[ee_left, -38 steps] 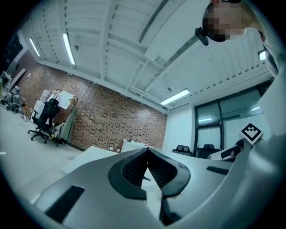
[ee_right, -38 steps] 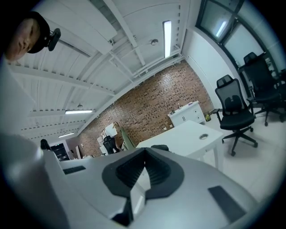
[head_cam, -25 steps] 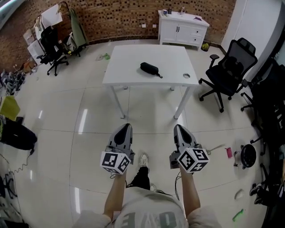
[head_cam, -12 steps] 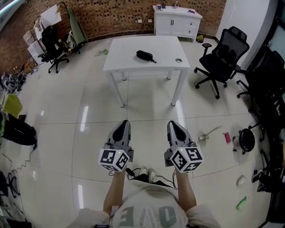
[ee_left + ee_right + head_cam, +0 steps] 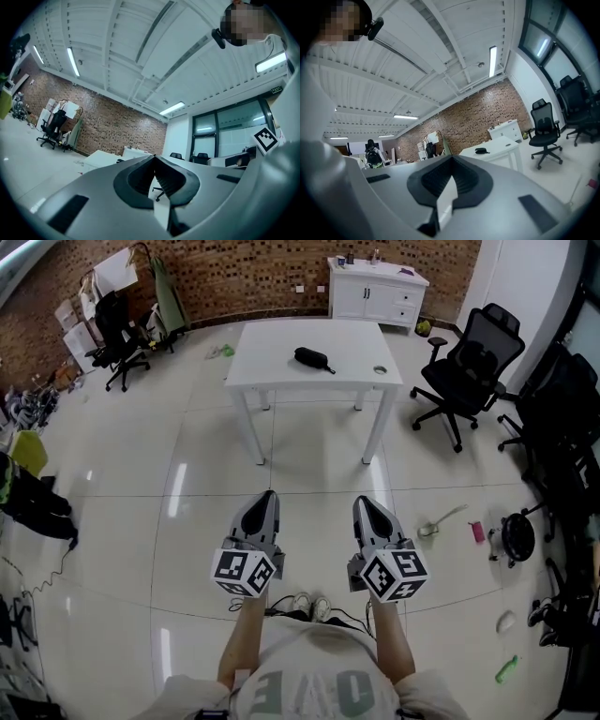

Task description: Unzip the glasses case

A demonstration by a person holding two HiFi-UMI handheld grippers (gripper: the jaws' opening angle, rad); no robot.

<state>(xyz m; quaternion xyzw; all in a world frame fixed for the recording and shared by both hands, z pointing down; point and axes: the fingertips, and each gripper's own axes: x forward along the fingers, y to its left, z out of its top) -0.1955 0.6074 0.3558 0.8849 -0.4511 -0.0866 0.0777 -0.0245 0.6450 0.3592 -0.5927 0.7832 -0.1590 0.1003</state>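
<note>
The left tongs [image 5: 266,495] and right tongs [image 5: 365,502] are closed and empty above the floor [image 5: 141,474], well apart from the black glasses case [image 5: 311,357] on the white tabletop [image 5: 272,362].

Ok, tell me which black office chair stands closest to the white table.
The mesh-backed chair just off the right end of the table; the other chair stands far off at the left, by the brick wall.

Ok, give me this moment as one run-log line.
stage: not started | glasses case: on white table, untouched | left gripper: shut, empty | right gripper: shut, empty | both far from table
</note>
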